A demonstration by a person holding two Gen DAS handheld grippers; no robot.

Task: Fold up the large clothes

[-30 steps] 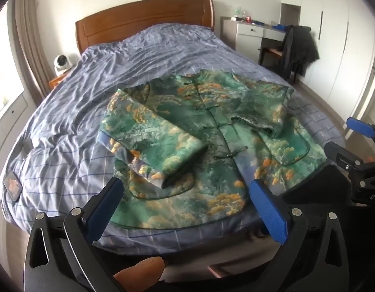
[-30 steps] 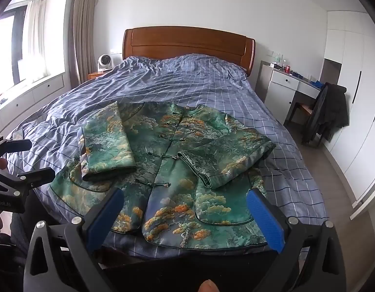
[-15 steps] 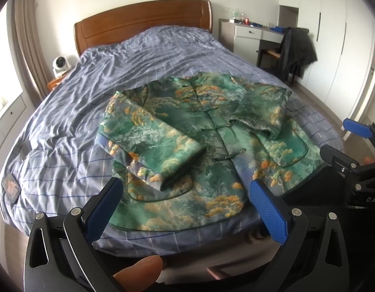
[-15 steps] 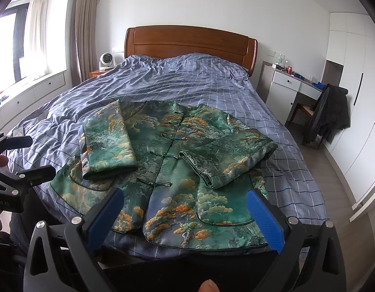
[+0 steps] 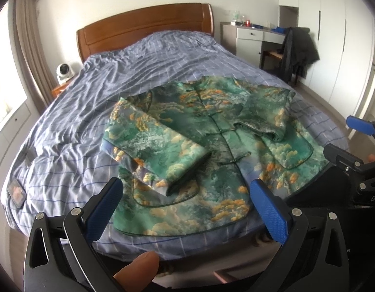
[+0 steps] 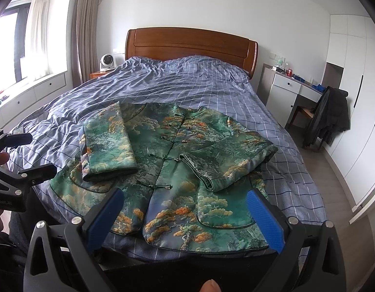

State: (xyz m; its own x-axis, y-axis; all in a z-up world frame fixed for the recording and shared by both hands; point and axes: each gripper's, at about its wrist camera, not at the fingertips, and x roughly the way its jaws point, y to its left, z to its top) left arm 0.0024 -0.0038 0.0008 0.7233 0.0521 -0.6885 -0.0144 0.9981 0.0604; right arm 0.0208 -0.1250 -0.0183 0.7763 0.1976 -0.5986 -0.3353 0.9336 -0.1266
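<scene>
Left wrist: jacket [image 5: 206,150] lies beyond spread jaws.

We hold the left gripper [image 5: 185,209] and right gripper [image 6: 185,215] side by side before a green brocade jacket [image 6: 168,168] lying on a blue checked duvet [image 6: 187,85]. Both sleeves lie across its front. A wooden headboard [image 6: 189,43] stands behind.

"DAS" on right gripper [image 5: 352,146].
</scene>
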